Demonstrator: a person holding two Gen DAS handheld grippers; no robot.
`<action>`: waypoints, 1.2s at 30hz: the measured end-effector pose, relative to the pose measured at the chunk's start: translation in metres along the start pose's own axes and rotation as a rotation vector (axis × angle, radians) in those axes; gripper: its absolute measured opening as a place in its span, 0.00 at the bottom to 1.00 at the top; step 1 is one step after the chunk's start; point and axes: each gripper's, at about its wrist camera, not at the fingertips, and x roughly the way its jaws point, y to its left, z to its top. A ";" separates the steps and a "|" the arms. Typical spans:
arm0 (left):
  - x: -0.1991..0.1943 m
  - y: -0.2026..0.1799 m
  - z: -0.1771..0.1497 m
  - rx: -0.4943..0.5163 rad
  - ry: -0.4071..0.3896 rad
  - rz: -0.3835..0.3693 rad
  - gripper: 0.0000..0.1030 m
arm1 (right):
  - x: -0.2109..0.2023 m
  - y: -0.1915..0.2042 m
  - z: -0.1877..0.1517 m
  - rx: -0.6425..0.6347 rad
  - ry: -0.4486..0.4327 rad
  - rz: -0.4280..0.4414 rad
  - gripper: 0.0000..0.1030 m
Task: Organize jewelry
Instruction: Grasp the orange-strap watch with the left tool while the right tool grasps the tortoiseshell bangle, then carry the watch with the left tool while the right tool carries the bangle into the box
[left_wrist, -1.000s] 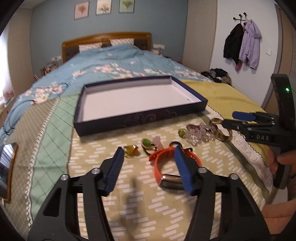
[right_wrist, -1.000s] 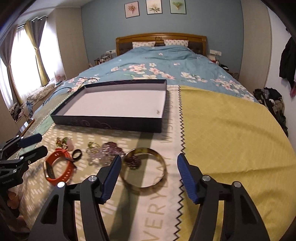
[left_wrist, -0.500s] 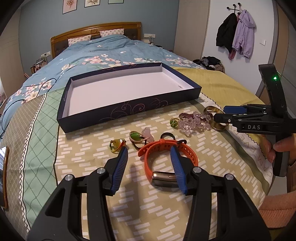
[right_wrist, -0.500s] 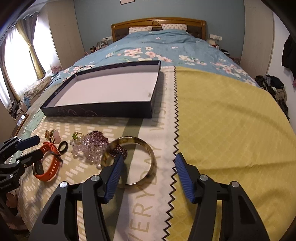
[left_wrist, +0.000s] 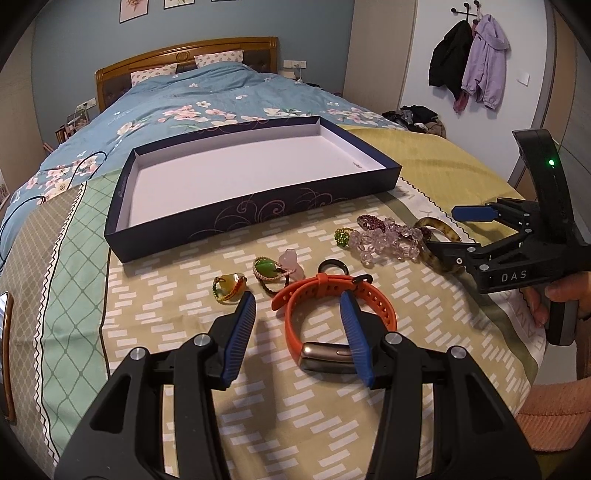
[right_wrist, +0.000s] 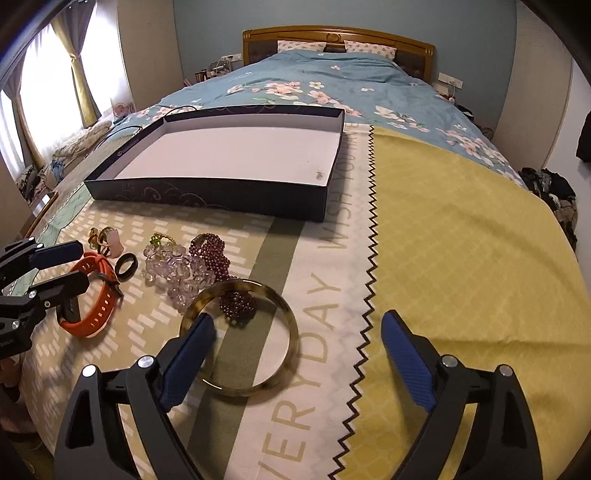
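Observation:
Jewelry lies on the bed cover in front of an empty dark blue box (left_wrist: 258, 206) with a white floor, also in the right wrist view (right_wrist: 207, 192). My left gripper (left_wrist: 299, 306) is open over an orange watch band (left_wrist: 373, 299), its right finger inside the loop. My right gripper (right_wrist: 295, 328) is open and straddles a tortoiseshell bangle (right_wrist: 291, 325), its left finger over the near rim. Clear beads (right_wrist: 177, 269), dark red beads (right_wrist: 212, 251), a black ring (right_wrist: 126, 263) and small green and yellow rings (left_wrist: 266, 269) lie between.
A zigzag seam (right_wrist: 373, 236) separates the patterned cover from the yellow cover (right_wrist: 461, 240). A blue floral duvet (left_wrist: 207, 96) lies behind the box. A phone or tablet (left_wrist: 5, 354) lies at the far left edge. Coats (left_wrist: 469, 62) hang on the wall.
Both grippers have moved forward and lower toward the jewelry. The left now reaches over the orange band; the right now has its left finger over the bangle's rim.

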 end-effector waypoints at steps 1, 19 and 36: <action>0.000 0.000 0.000 0.001 0.000 -0.001 0.45 | -0.003 0.000 -0.001 0.001 -0.010 0.001 0.75; -0.009 0.000 0.000 0.047 0.055 -0.042 0.05 | -0.027 -0.002 -0.003 -0.004 -0.065 0.121 0.06; -0.001 -0.011 -0.006 0.187 0.089 -0.081 0.25 | -0.031 -0.003 0.002 0.017 -0.096 0.174 0.06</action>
